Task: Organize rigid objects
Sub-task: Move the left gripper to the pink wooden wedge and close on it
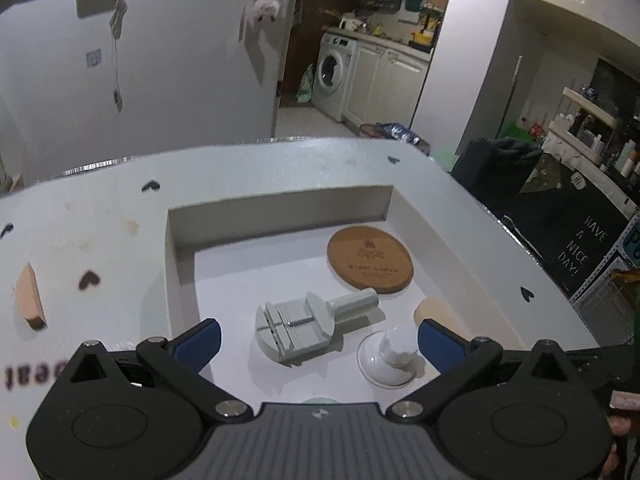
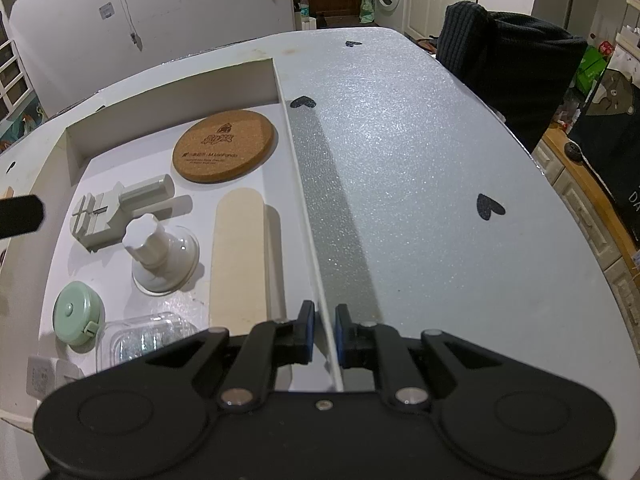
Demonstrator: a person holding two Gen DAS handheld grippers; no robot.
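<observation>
Right gripper [image 2: 322, 334] fingers pinch white box [image 2: 308, 216] wall; round cork coaster [image 2: 225, 146] inside.

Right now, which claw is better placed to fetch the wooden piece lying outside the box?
Left claw: open, empty, nearer the wooden piece. Right claw is clamped on the box wall.

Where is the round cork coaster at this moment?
The cork coaster lies flat in the white box's far right corner, beside its right wall, just beyond the grey watch-band tool.
</observation>
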